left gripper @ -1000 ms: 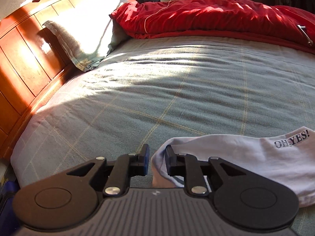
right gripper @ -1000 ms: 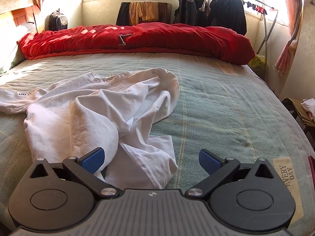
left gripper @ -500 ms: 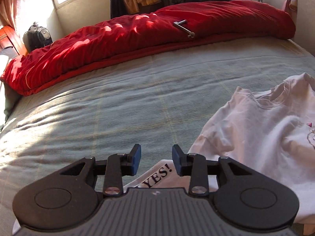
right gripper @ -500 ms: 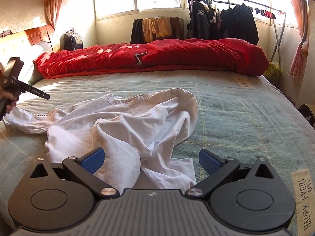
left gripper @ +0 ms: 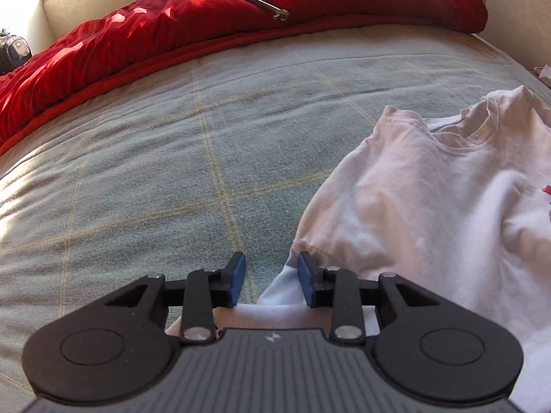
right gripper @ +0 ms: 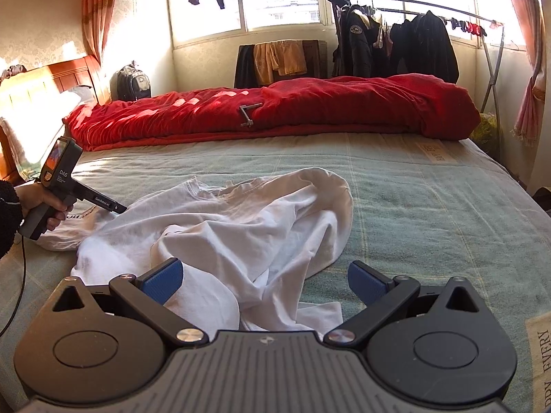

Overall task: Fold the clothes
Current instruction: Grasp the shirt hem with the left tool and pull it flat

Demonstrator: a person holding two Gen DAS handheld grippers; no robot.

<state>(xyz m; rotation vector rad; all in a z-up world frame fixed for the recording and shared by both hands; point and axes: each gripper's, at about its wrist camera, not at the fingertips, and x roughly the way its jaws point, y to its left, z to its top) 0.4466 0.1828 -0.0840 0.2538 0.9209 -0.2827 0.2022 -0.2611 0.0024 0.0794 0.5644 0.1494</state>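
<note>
Between the left gripper's (left gripper: 271, 284) part-open jaws, which have just been widening then narrowing slightly, lies a white T-shirt (right gripper: 220, 227) sleeve, unclamped; its edge hides under the body. Right gripper (right gripper: 264, 280) hovers, jaws wide, over the rumpled hem on the bed (right gripper: 430, 199).

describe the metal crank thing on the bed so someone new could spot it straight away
Start at the bed with the grey-green checked cover, then look to the red quilt bunched along its far side. The crank handle lies on top near the quilt's middle, the only small bent silver metal piece on the red cloth.
</note>
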